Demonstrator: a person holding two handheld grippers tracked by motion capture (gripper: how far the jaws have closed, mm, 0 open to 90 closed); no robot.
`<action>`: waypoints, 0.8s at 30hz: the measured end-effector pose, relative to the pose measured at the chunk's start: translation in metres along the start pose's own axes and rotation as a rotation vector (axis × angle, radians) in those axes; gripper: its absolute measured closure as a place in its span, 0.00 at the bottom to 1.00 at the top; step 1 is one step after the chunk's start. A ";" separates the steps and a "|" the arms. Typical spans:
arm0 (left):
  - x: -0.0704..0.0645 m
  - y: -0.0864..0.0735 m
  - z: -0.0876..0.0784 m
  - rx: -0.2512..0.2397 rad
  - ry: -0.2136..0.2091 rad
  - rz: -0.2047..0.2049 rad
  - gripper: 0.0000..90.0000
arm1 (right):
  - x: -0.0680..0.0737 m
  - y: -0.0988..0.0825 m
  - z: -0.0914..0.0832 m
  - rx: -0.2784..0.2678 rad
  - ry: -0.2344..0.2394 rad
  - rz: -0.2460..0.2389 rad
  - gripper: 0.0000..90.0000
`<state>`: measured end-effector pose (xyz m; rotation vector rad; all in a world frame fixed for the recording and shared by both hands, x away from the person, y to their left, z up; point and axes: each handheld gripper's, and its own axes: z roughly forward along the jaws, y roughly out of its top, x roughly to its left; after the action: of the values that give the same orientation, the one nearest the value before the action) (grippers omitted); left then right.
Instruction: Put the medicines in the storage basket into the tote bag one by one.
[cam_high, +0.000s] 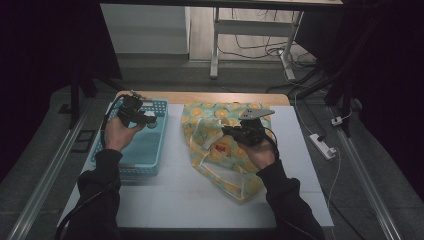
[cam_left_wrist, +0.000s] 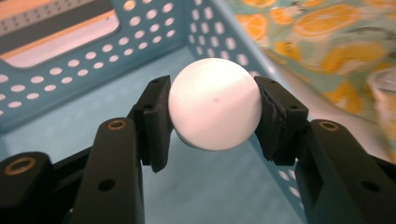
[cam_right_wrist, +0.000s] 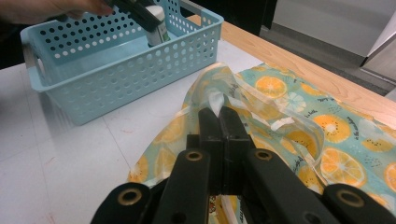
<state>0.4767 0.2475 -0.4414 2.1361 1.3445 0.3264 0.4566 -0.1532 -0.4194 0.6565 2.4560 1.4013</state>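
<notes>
The left gripper (cam_left_wrist: 212, 116) is clamped on a white bottle (cam_left_wrist: 214, 109), one pad on each side of its rounded end, holding it above the floor of the blue perforated basket (cam_left_wrist: 60, 74). In the right gripper view the bottle (cam_right_wrist: 158, 25) hangs inside the basket (cam_right_wrist: 116, 74) near its far wall, at about 11 o'clock from the right jaws. This looks like lifting the bottle out for packing.

The right gripper (cam_right_wrist: 219, 116) has its jaws pressed together on the edge of the orange-print bag (cam_right_wrist: 299, 121), pinching a fold of fabric, probably to hold the mouth up and open. In the high view the bag (cam_high: 210, 130) lies at 3 o'clock from the basket (cam_high: 145, 150) on the white table (cam_high: 175, 195), just beside it, so the carry should be short.
</notes>
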 end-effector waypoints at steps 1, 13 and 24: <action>-0.003 0.000 -0.003 -0.005 -0.007 0.007 0.56 | 0.000 0.000 0.000 0.001 0.001 -0.001 1.00; -0.041 0.000 -0.027 -0.060 -0.111 0.062 0.56 | 0.000 0.000 0.000 -0.001 0.001 0.001 1.00; -0.087 0.000 -0.023 -0.063 -0.196 0.161 0.56 | 0.000 0.000 -0.001 -0.003 0.001 0.002 1.00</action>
<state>0.4255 0.1791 -0.4146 2.1668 1.0423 0.2134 0.4566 -0.1538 -0.4187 0.6578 2.4536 1.4063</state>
